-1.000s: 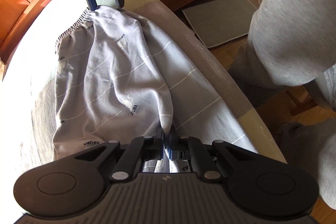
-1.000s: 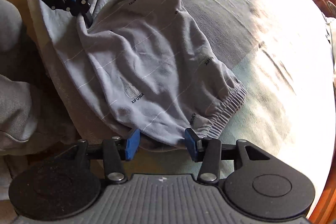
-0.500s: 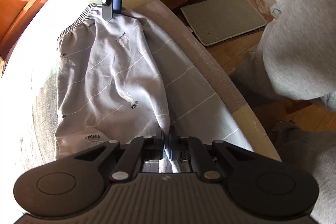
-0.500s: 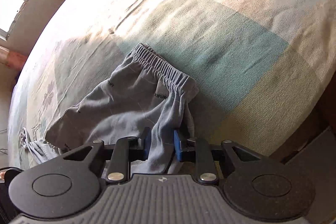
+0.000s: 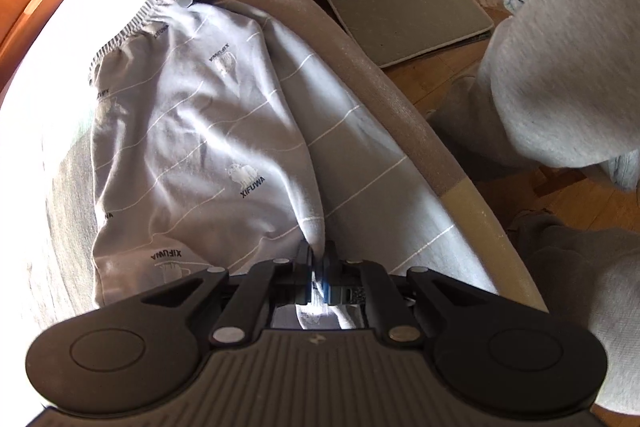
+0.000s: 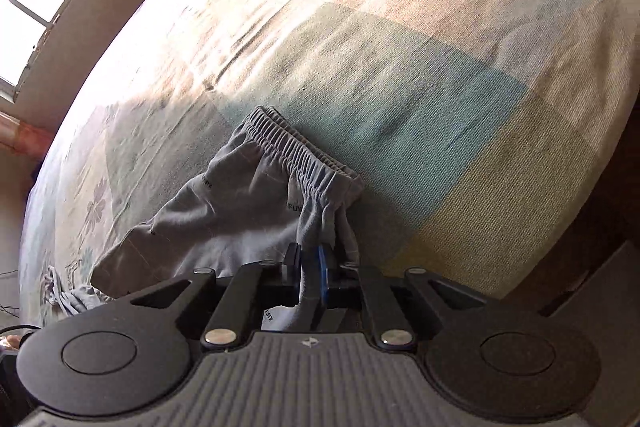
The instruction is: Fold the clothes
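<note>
1. On the bed (image 6: 400,39), near its edge, lies a pair of grey trousers (image 5: 192,147) with thin white stripes and a printed logo. One leg layer lies over the other, and the lower layer spreads toward the edge of the mattress.

2. Left claw (image 5: 318,267): clenched on a bunched fold of the trousers at the end nearest the person. Cloth fills the space between the two fingers.

3. Right claw (image 6: 308,267): clenched on a gathered bunch of cloth just below the elastic waistband (image 6: 300,151). In the left wrist view the same claw stands at the far end of the garment, at the corner of the waistband.

4. Position of the garment relative to the claws: the trousers stretch between the two grips, one claw at each end. The cloth between them rests on the sheet; it is not lifted clear.

5. Handling judgement: the fabric looks light, soft and limp. It will sag and wrinkle wherever it has no support, and it will not hold a crease by itself. It is not fragile and does not look slippery.

6. Grip points, as a judgement: the waistband is the firmest place to hold, since the elastic gives bulk. Seams and hem corners are the next best. A pinch in mid-panel only gathers loose cloth.

7. A person in grey clothing (image 5: 568,47) stands beside the bed.
</note>
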Demonstrator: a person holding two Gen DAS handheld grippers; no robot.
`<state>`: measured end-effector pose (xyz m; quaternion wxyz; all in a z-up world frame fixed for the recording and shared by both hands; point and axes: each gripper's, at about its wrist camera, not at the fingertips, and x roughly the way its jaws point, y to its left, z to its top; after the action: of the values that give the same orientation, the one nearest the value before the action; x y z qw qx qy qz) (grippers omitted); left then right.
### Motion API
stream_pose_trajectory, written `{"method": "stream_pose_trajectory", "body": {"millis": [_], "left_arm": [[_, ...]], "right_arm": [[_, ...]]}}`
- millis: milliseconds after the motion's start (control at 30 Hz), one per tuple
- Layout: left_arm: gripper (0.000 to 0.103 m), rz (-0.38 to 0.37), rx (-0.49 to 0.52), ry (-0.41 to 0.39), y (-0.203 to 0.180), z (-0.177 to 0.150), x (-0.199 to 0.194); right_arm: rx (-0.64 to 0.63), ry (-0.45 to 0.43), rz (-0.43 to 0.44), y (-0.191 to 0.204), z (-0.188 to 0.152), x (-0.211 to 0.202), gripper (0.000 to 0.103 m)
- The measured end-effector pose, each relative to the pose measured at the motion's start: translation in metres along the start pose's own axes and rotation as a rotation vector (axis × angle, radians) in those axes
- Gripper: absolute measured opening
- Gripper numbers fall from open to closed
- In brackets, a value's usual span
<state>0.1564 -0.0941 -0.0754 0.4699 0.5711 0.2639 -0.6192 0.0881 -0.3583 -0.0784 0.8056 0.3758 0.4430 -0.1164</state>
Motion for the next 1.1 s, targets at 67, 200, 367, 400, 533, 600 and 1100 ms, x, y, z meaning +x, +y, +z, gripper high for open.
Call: {"method": "stream_pose_trajectory", "body": {"millis": [67,200,367,400,533,600,1100], "left_arm": [[0.008,0.003,-0.008,-0.006,0.001,0.002,-0.001],[0.009,0.015,0.015,-0.019,-0.001,0.006,-0.001],[0.009,0.017,0.000,-0.018,-0.004,0.007,0.003],[0.010,0.023,-0.005,-0.021,-0.004,0.007,0.002],[0.013,0.053,-0.092,-0.018,0.002,-0.003,-0.012],[0.015,0.067,-0.155,-0.011,0.005,-0.009,-0.019],[0.029,0.132,-0.798,0.147,0.002,-0.084,-0.041]], "right_arm": [[0.007,0.004,0.005,-0.004,0.007,0.006,0.014],[-0.016,-0.026,-0.018,-0.004,0.027,0.020,0.011],[-0.063,0.012,-0.055,0.001,0.029,0.017,0.012],[-0.069,0.018,-0.063,0.002,0.029,0.012,0.012],[-0.176,-0.022,-0.113,0.019,0.030,-0.018,0.015],[-0.249,-0.023,-0.096,0.038,0.033,-0.020,0.015],[-0.506,0.065,-0.093,0.122,0.070,0.103,0.014]]}}
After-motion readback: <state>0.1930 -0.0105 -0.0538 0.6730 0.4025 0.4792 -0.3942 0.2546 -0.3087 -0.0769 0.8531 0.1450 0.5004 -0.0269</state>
